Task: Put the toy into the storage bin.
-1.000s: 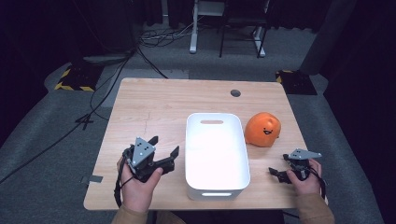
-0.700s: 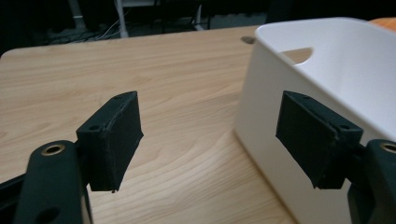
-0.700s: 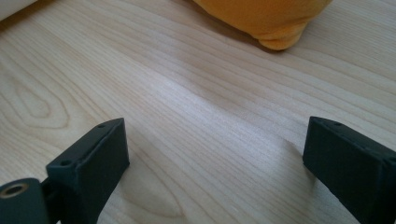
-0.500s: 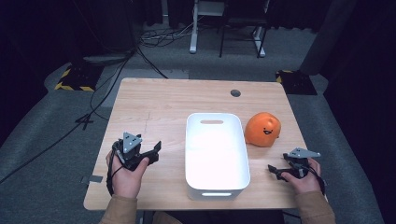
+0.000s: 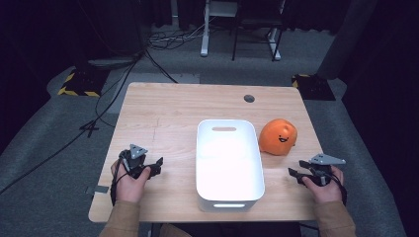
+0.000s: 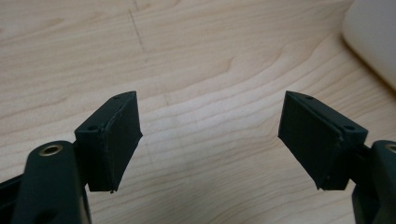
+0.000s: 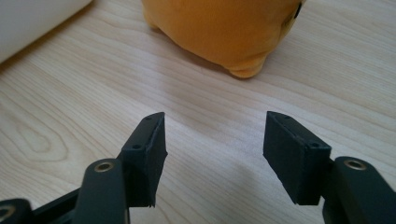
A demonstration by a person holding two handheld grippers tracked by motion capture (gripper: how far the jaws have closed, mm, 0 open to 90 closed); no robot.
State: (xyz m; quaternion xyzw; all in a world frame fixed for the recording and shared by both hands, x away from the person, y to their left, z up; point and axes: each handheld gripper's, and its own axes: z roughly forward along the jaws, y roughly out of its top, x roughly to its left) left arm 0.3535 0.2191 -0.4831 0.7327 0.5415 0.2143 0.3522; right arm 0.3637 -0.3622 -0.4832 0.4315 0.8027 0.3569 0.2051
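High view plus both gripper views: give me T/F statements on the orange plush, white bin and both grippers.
1. The orange plush toy lies inside the white bin. False: it sits on the table beside the bin.
2. The right gripper holds nothing. True.
3. The left gripper grips the bin's rim. False: its jaws are open over bare wood.
4. The plush lies ahead of the right gripper. True.

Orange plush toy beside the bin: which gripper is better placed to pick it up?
Right. The right gripper sits on the same side of the white bin as the orange plush toy, jaws apart, empty and pointing at it. The left gripper is across the bin, over bare table.
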